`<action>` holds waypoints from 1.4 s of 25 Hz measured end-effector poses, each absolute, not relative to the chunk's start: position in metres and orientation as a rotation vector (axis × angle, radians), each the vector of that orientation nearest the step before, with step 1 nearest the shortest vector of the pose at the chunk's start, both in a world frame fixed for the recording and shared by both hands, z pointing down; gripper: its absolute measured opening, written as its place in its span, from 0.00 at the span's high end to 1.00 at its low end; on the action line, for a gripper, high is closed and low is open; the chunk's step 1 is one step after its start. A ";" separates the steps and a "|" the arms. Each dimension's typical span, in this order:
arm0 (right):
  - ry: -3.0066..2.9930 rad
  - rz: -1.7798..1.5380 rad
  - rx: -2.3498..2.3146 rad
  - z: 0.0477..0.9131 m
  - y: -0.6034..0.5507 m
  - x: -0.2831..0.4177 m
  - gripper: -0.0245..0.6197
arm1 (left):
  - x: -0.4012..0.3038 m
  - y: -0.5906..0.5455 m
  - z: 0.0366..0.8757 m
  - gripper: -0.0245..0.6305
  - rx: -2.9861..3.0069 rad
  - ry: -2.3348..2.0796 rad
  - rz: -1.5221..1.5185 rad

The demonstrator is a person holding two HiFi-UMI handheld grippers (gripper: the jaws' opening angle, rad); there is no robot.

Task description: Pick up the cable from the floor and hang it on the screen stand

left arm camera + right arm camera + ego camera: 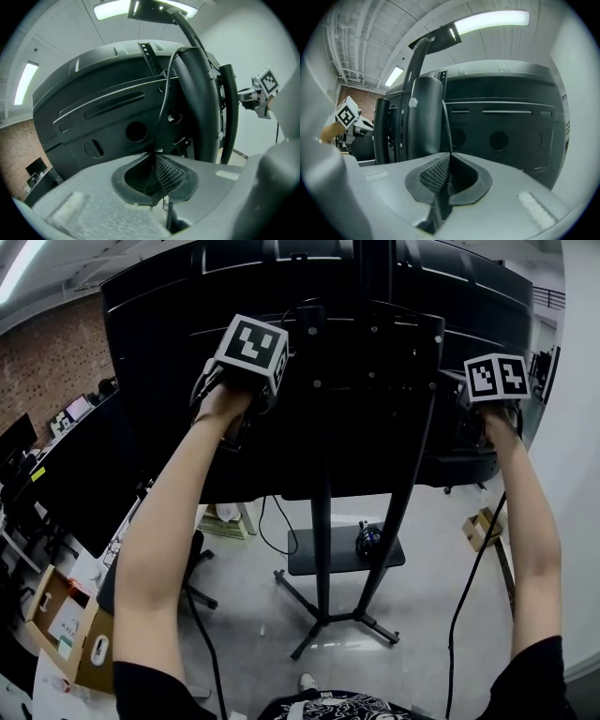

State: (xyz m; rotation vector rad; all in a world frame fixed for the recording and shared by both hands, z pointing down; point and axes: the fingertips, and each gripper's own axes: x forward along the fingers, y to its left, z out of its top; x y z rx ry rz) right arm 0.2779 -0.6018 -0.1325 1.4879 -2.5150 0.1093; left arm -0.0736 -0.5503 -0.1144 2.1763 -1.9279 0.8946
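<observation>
Left tool, cross-hatched pads, thin cable

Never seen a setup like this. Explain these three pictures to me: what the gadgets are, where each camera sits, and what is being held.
There is no robot here. A person holds a two-jaw gripper in each hand, and the cubes with square markers are part of those grippers. The head view looks down from the person's head at both arms reaching to the back of a big black screen on its stand. The other two pictures come from cameras riding on the left gripper and the right gripper. Each gripper has its jaws shut on a thin black cable, which hangs down beside the right arm. On the floor sits a small cardboard box.
</observation>
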 end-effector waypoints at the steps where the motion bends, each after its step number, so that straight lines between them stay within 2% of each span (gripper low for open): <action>1: -2.516 0.107 1.483 -0.133 -0.601 0.277 0.94 | -0.076 -0.550 -0.114 0.93 2.137 -1.914 0.927; 10: -2.551 0.119 1.444 -0.134 -0.601 0.276 0.94 | -0.110 -0.539 -0.125 0.92 1.763 -1.878 1.213; 18: -2.570 0.080 1.448 -0.134 -0.598 0.275 0.94 | -0.085 -0.550 -0.095 0.92 1.835 -1.733 1.197; 27: -2.550 0.009 1.500 -0.133 -0.602 0.276 0.94 | -0.039 -0.546 -0.058 0.92 2.003 -1.511 1.006; 35: -2.548 -0.132 1.593 -0.138 -0.597 0.283 0.93 | -0.038 -0.551 -0.066 0.91 2.220 -1.651 1.076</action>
